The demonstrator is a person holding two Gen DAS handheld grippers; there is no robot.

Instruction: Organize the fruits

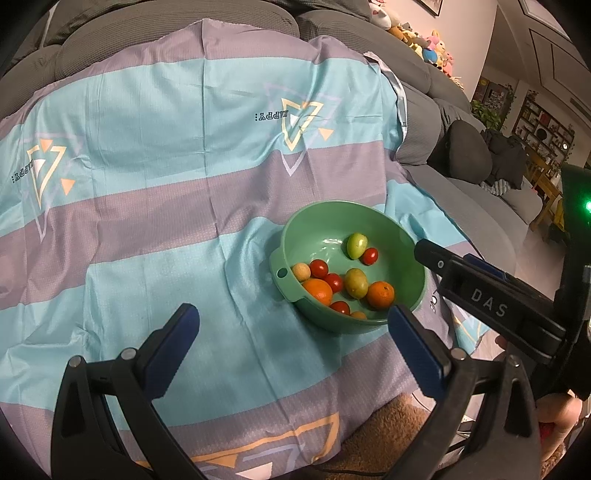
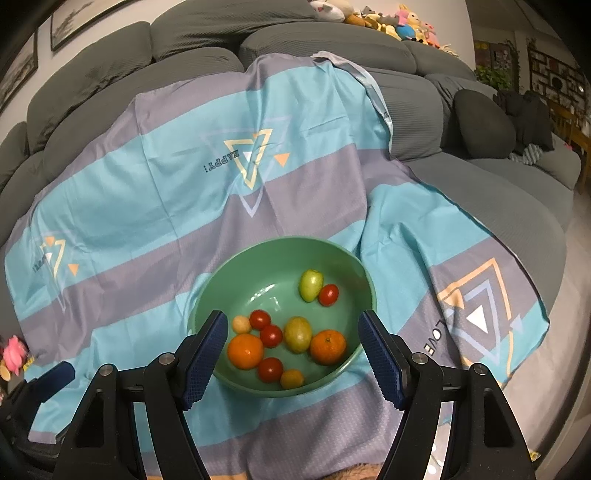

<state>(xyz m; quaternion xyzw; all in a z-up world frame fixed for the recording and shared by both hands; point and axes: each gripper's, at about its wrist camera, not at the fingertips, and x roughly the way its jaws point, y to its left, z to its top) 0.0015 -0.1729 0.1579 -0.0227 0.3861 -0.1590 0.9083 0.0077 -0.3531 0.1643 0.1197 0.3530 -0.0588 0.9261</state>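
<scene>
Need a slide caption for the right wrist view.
Open right tool hovers over a green bowl of mixed fruit on a striped sheet.

A: Where does the bowl (image 2: 280, 258) sit?
B: On the sheet (image 2: 147, 184) that is spread over the sofa (image 2: 207, 33), with the sofa's back cushions behind the bowl.
A: And the fruit?
B: All in the bowl. The two oranges (image 2: 328, 347) lie at its near side, a tomato (image 2: 328, 294) toward its far side.

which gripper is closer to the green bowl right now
Right. The right gripper hangs open directly over the green bowl, fingers framing the fruit. The left gripper sits off to the bowl's side, over the striped cloth.
</scene>
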